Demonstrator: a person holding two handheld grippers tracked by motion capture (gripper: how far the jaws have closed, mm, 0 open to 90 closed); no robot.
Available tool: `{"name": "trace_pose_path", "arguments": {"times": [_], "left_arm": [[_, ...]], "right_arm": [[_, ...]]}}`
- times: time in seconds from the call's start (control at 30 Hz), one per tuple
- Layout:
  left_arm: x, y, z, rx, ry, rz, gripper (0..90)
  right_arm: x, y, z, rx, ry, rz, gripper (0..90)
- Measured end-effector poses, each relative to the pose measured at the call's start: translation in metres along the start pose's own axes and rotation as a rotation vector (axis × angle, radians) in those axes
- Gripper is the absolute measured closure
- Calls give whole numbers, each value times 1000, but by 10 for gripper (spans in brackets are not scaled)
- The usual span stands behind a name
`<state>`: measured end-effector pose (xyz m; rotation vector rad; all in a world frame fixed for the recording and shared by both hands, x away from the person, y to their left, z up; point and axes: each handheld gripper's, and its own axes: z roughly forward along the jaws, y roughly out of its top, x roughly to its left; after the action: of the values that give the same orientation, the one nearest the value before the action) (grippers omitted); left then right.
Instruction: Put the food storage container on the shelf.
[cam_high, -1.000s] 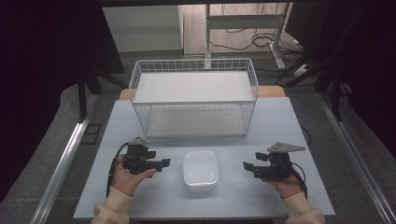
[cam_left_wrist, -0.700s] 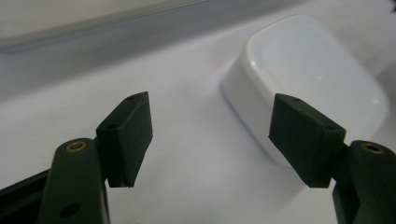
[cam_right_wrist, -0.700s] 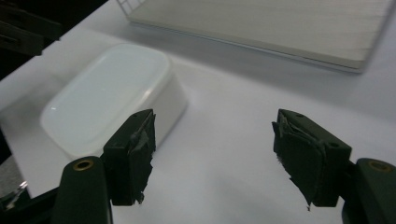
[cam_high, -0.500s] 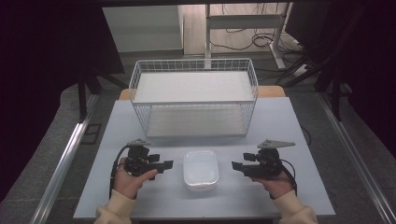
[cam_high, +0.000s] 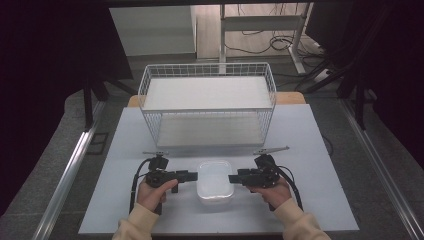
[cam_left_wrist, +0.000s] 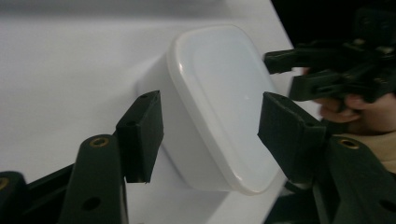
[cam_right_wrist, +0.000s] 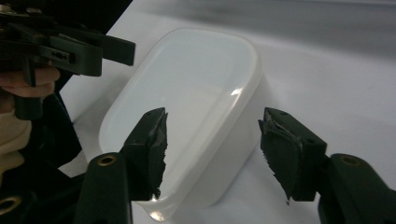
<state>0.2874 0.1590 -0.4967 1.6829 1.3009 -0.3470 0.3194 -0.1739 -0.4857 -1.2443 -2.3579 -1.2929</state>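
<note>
The white lidded container (cam_high: 215, 182) sits on the pale table (cam_high: 320, 145), in front of the wire basket (cam_high: 207, 107) and well apart from it, about level with the basket's middle.

Left gripper (cam_high: 192, 176) is held level at the container's left side, jaws pointing toward it. Its jaws have just been closing. In the left gripper view the container (cam_left_wrist: 219, 107) lies between the two pads (cam_left_wrist: 142, 135); a strip of bare surface shows between each pad and the container, so the pads are not pressing on it. One jaw lies along the container's side wall, the other over the lid near its far edge.

Right gripper (cam_high: 234, 178) is held level at the container's right side, pointing back at the left gripper. Its jaws have also just been closing. In the right gripper view the container (cam_right_wrist: 187, 102) is partly between the pads (cam_right_wrist: 152, 144): one pad overlaps the lid, the other stands off beside the wall with table visible between. Whether the overlapping pad touches the lid is hard to judge from this angle; it looks just clear. Nothing is gripped.

Container is upright and flat on the table, lid on. Both hands come in from the table's near edge, sleeves light-coloured.
</note>
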Motion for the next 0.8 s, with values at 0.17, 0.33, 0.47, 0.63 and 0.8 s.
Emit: {"name": "trace_pose_path", "arguments": {"times": [0.17, 0.33, 0.47, 0.63, 0.8], "left_arm": [[6, -3, 8, 26, -26, -33, 468], [8, -9, 20, 53, -45, -67, 559], [4, -12, 15, 13, -36, -61, 673], [1, -13, 11, 6, -39, -38, 703], [-6, -17, 4, -11, -34, -6, 742]], "right_arm": [[-2, -1, 8, 14, 20, 47, 485], [-5, -5, 10, 9, 57, 126, 616], [-10, -9, 7, -5, 93, 227, 675], [-9, -13, 0, -14, 124, 248, 714], [-7, -16, -7, -30, 162, 256, 770]]}}
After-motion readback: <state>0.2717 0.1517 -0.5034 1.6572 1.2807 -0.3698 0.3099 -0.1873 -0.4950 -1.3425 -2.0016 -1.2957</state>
